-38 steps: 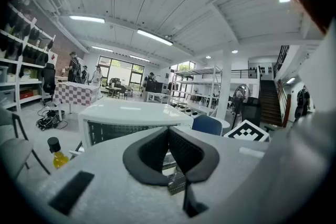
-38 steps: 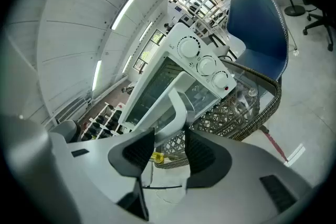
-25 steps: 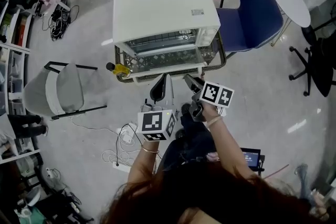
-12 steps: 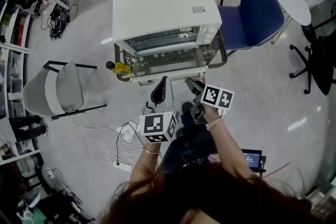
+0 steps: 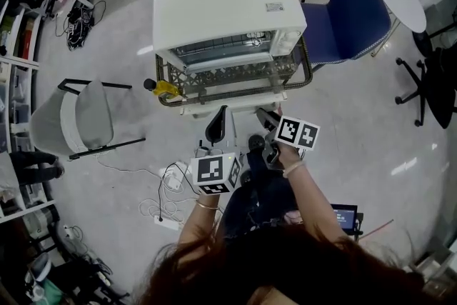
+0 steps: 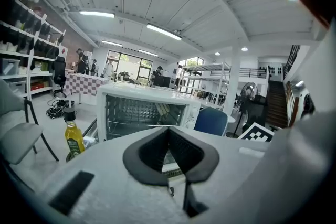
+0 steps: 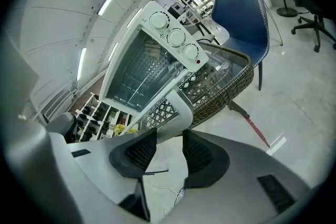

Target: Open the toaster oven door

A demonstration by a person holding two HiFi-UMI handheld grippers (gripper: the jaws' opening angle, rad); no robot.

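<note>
Toaster oven door: where is it, and how does it stand? (Student)

It is at 12 o'clock from the person, swung down open from the front of the white toaster oven. The wire rack inside is exposed. The oven sits on a wicker-rimmed table. The door's white handle reaches past the table rim toward 6 o'clock. (Tutor)

State of the right claw? (Student)

Its jaws are moderately apart. In the right gripper view, the end of the handle lies just beyond the tips, and only floor shows through the gap. Whether a pad touches the handle cannot be told. In the head view the right claw is at the 3 o'clock end of the handle. (Tutor)

And the left claw? (Student)

Its pads meet at the tips with nothing between them. In the head view the left claw is just beside the handle, at its 6 o'clock. (Tutor)

Surroundings? (Student)

An oil bottle stands upright at the table's 9 o'clock edge. A blue chair is at 3 o'clock of the oven. (Tutor)
</note>
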